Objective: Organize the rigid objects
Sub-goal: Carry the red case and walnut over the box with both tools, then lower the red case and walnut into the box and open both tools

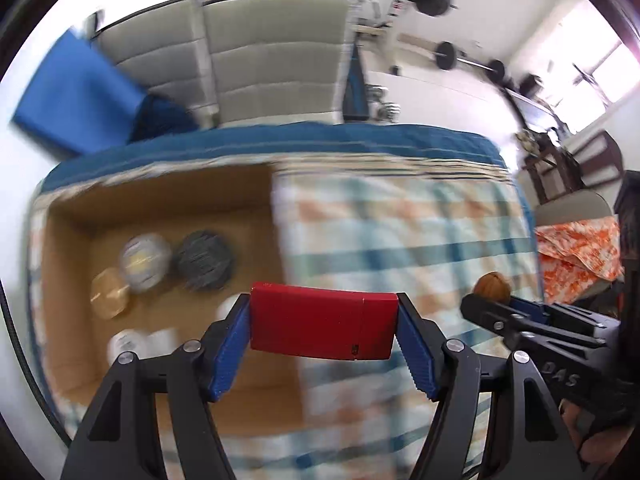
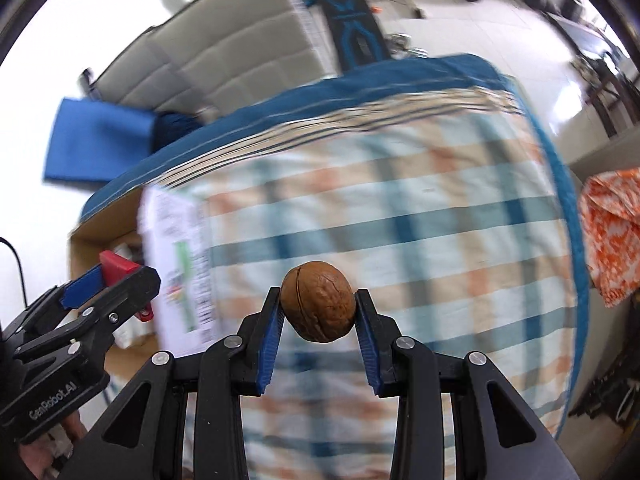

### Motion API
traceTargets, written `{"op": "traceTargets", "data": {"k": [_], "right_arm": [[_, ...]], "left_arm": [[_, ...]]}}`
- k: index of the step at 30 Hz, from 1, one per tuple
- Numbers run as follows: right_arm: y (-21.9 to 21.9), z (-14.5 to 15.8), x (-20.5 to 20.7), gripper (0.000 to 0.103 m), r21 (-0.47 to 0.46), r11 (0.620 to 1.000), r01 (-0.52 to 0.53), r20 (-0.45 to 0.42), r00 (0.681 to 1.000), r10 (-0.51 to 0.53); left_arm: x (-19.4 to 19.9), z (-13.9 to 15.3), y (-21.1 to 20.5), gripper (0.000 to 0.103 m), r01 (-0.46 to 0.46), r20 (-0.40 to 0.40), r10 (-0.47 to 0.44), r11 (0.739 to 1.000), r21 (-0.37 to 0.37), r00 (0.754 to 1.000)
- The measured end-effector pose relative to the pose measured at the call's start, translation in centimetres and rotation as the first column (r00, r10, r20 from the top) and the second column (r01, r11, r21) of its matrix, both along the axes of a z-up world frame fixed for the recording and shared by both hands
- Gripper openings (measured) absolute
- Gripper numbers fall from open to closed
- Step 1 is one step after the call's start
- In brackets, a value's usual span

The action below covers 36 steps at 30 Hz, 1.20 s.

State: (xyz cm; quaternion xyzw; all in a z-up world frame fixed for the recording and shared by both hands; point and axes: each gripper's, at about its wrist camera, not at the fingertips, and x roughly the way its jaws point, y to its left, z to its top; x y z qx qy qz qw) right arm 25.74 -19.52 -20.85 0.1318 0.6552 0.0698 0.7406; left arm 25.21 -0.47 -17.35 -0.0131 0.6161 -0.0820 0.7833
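My left gripper (image 1: pixel 324 322) is shut on a red rectangular block (image 1: pixel 322 326), held lengthwise between its blue pads above the right edge of an open cardboard box (image 1: pixel 68 248). The box lies on a checked bedspread (image 1: pixel 400 232) and holds several round things, among them a grey ball (image 1: pixel 205 260) and a pale ball (image 1: pixel 145 261). My right gripper (image 2: pixel 318 306) is shut on a brown walnut (image 2: pixel 318 301), held over the bedspread (image 2: pixel 400 220). In the right wrist view the left gripper (image 2: pixel 116 276) with the red block (image 2: pixel 118 265) hangs at the left, over the box (image 2: pixel 86 248).
A grey padded headboard (image 1: pixel 272 60) stands behind the bed. A blue cloth (image 1: pixel 76 92) lies at the far left. Barbells (image 1: pixel 448 54) and a bench stand on the floor beyond. An orange patterned cloth (image 1: pixel 580 252) covers a chair at the right.
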Motion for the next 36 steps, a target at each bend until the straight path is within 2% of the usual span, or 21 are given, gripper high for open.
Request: {"op": "traceTargets", "data": {"k": [3, 5, 9, 12, 16, 19, 22, 27, 32, 36], "right_arm": [[5.9, 0.0, -0.3, 0.038, 0.027, 0.997, -0.069, -0.004, 0.998, 0.069], [9.2, -0.5, -0.5, 0.038, 0.034, 0.994, -0.106, -0.012, 0.994, 0.106], [15.3, -2.6, -0.9, 0.038, 0.041, 0.986, -0.163, -0.058, 0.985, 0.165], [17.7, -4.6, -1.0, 0.038, 0.022, 0.983, -0.181, -0.085, 0.980, 0.183], [20.1, -7.4, -0.8, 0.038, 0.001, 0.983, -0.184, -0.135, 0.974, 0.183], [21.1, -9.8, -0.6, 0.038, -0.008, 0.983, -0.183, -0.178, 0.968, 0.179], [21.8, -11.2, -0.4, 0.038, -0.030, 0.983, -0.182, -0.192, 0.966, 0.173], [22.0, -12.9, 0.3, 0.038, -0.039, 0.988, -0.151, -0.215, 0.967, 0.140], [22.3, -12.5, 1.5, 0.038, -0.044, 0.990, -0.137, -0.201, 0.971, 0.126], [22.4, -12.2, 3.2, 0.038, -0.027, 0.995, -0.097, -0.199, 0.976, 0.090]], "left_arm": [[-1.5, -1.3, 5.8, 0.067, -0.081, -0.041, 0.081, 0.997, 0.003, 0.996], [-2.4, -2.7, 9.3, 0.067, -0.138, -0.091, 0.136, 0.990, -0.023, 0.987], [-3.3, -4.4, 14.5, 0.067, -0.218, -0.140, 0.210, 0.974, -0.051, 0.968], [-3.3, -4.7, 18.1, 0.067, -0.259, -0.140, 0.254, 0.966, -0.021, 0.957], [-3.2, -6.3, 21.4, 0.067, -0.271, -0.157, 0.277, 0.961, 0.058, 0.948], [-3.6, -7.8, 22.8, 0.067, -0.278, -0.193, 0.290, 0.957, 0.088, 0.937], [-4.0, -9.3, 23.7, 0.067, -0.282, -0.221, 0.293, 0.956, 0.082, 0.930], [-3.4, -11.0, 24.3, 0.067, -0.285, -0.225, 0.294, 0.956, 0.075, 0.929], [-0.5, -9.3, 24.3, 0.067, -0.274, -0.172, 0.279, 0.960, 0.052, 0.945], [2.9, -8.4, 23.8, 0.067, -0.255, -0.138, 0.263, 0.964, 0.068, 0.955]]}}
